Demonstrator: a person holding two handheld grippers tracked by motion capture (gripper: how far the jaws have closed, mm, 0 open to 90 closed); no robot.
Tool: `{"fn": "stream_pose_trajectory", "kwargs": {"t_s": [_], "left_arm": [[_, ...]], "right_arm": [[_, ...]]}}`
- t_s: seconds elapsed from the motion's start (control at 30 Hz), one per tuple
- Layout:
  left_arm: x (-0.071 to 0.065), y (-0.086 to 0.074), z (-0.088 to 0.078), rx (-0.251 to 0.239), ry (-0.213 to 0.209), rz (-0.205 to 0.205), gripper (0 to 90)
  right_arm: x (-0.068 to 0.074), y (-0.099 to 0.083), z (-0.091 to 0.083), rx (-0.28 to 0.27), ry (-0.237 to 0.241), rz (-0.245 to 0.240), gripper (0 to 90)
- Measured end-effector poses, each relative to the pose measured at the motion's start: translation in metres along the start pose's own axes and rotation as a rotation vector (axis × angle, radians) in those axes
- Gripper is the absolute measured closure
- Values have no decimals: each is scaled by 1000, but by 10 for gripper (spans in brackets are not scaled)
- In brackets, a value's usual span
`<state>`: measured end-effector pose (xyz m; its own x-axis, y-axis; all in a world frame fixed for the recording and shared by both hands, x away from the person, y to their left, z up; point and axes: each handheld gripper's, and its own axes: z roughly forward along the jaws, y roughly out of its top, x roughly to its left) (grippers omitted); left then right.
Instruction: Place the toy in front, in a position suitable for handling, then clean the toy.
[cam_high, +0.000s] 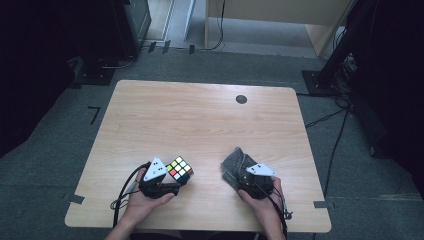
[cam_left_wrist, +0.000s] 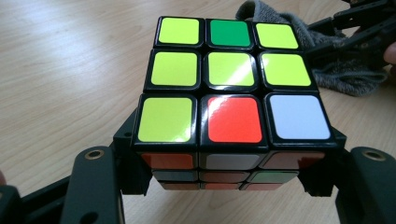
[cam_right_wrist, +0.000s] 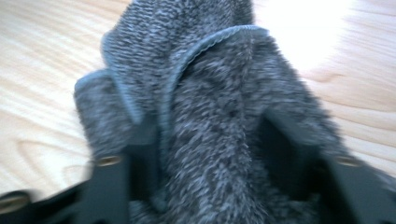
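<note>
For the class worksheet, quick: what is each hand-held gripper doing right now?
Left hand-held gripper: closed on the puzzle cube.
Right hand-held gripper: the grey cloth lies between its jaws; a firm grip cannot be told.

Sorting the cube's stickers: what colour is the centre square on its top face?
Yellow-green; the cube shows it best in the left gripper view.
</note>
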<state>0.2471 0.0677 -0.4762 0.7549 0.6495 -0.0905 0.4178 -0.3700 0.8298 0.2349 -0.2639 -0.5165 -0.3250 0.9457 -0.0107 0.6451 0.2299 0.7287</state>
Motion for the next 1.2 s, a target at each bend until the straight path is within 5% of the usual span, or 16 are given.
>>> {"fn": "stream_pose_trajectory", "kwargs": {"t_s": [0.1,0.2,0.6,0.83,1.2], "left_arm": [[1,0,-2,-5,12,13,337],[3,0,-3,-5,14,14,337],[-1,1,2,13,-9,40,338],[-6,3,4,15,-5,63,338],[-36,8,17,75,11,218,338]], "right_arm": [[-3,-1,-3,-15,-24,9,656],[-4,1,-8,-35,-8,53,711],[15,17,-35,-162,138,51,711],[36,33,-51,-170,215,12,702],[83,54,-75,-183,340,-58,697]]}}
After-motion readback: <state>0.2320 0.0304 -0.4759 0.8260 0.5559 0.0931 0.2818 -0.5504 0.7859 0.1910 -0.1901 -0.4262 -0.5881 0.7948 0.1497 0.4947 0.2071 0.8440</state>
